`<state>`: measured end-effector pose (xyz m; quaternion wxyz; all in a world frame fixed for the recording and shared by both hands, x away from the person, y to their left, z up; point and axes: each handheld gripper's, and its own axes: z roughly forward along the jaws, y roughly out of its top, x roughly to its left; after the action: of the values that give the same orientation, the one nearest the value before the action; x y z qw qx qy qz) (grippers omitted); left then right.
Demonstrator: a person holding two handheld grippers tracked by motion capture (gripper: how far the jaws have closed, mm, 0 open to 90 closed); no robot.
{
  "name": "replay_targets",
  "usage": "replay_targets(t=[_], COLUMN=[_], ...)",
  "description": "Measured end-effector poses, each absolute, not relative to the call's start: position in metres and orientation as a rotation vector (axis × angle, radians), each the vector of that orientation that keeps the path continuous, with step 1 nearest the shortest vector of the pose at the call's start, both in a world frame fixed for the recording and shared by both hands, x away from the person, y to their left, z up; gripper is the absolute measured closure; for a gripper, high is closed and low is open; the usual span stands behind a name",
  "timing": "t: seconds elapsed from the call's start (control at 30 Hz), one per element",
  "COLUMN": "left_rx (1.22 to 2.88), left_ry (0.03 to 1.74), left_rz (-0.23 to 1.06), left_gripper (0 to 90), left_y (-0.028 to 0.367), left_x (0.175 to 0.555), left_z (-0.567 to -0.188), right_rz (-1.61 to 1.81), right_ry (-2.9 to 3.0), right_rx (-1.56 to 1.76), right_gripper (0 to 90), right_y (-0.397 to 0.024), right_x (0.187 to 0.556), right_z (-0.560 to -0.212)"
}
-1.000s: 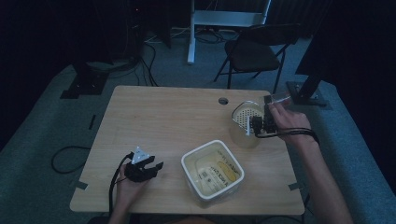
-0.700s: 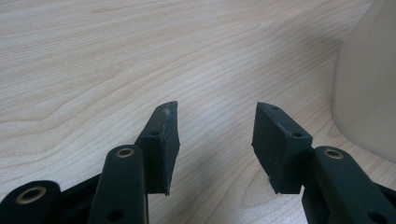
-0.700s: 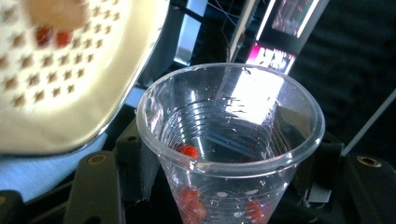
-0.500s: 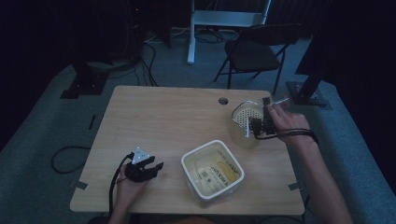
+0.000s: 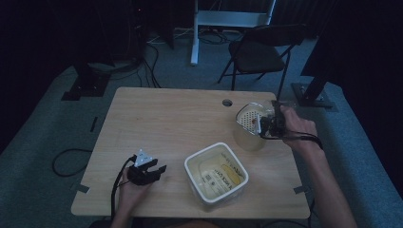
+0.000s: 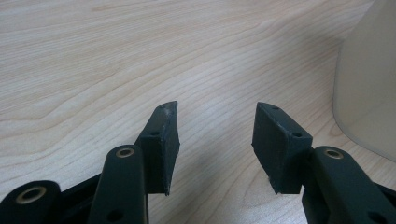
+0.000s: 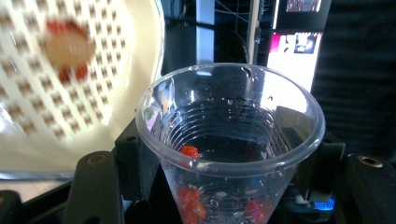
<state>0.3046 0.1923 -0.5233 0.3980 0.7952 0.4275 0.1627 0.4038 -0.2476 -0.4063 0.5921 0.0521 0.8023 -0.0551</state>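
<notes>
My right gripper [image 5: 270,125] is shut on a clear plastic cup [image 5: 277,108], held tilted toward a white perforated strainer [image 5: 248,117] at the table's right side. In the right gripper view the cup [image 7: 229,140] sits between my gripper's [image 7: 219,156] black jaws; it is wet inside, with small red pieces [image 7: 190,151] near its bottom. The strainer [image 7: 51,107] is close on the left, and a blurred pale and red bit [image 7: 65,46] lies against its holes. My left gripper [image 5: 159,169] rests on the table at the front left. Its jaws [image 6: 215,135] are open with nothing between them.
A white square tub [image 5: 190,164] with yellowish contents stands at the front middle of the wooden table [image 5: 166,118]; its wall [image 6: 369,93] is just right of my left gripper. The strainer sits in a pale container [image 5: 249,141]. A folding chair [image 5: 259,52] stands behind the table.
</notes>
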Motion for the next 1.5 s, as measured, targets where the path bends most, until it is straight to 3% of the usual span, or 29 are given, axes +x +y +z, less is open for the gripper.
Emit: replay_targets(t=[0.63, 1.13, 1.5], left_rx=[2.027, 2.029, 2.035], left_ry=[1.083, 1.09, 1.089], left_rz=[0.408, 0.402, 0.404], left_gripper=[51.7, 51.7, 51.7], left_y=[0.19, 0.19, 0.189], left_x=[0.303, 0.305, 0.304], left_z=[-0.526, -0.527, -0.528], right_rz=[0.846, 1.349, 1.609], right_ry=[1.859, 1.929, 2.038], right_rx=[0.748, 0.877, 0.771], right_gripper=[34.7, 34.4, 33.8], right_y=[-0.271, -0.266, -0.246], right_x=[0.381, 0.373, 0.337], right_z=[-0.356, -0.347, -0.34])
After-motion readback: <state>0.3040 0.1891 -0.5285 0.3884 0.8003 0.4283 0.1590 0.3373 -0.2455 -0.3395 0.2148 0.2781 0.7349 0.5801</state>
